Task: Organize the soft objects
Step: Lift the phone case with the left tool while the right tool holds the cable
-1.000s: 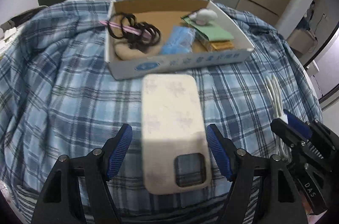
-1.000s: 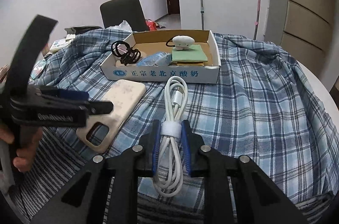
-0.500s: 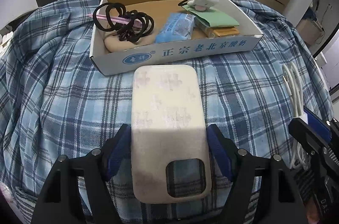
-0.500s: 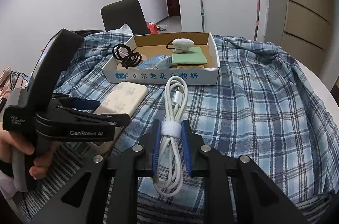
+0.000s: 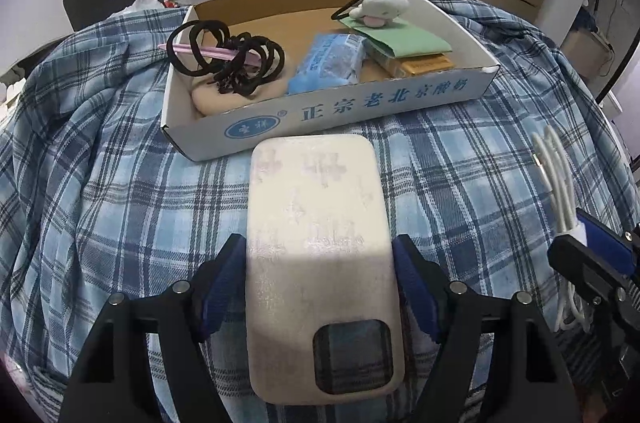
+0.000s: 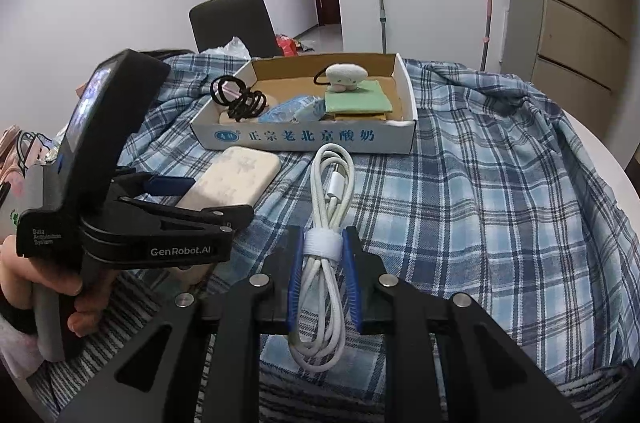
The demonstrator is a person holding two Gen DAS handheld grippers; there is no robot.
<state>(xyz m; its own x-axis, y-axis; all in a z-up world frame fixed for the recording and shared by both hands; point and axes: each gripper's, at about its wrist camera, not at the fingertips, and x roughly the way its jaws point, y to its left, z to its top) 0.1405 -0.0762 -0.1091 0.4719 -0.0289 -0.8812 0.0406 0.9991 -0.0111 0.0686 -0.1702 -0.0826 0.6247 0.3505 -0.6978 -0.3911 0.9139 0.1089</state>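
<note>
A cream phone case (image 5: 320, 243) lies flat on the plaid cloth just before the white cardboard box (image 5: 360, 107). My left gripper (image 5: 318, 255) stands open astride it, a blue pad close against each long edge, and the case still rests on the cloth. In the right wrist view the same case (image 6: 236, 179) shows beside the left gripper (image 6: 216, 199), which a hand holds. My right gripper (image 6: 323, 247) is shut on a coiled white cable (image 6: 332, 183) at its white strap. The cable lies on the cloth.
The box (image 6: 304, 137) holds black hair ties (image 5: 224, 59), a blue packet (image 5: 332, 63), a green pad (image 5: 404, 41) and a small white plush (image 5: 380, 7). A dark chair (image 6: 232, 19) stands behind the table, and cabinets (image 6: 580, 23) are at the right.
My left gripper has come forward and down, so the phone case now sits deeper between its jaws and the box looks nearer. The right gripper and cable have not moved.
</note>
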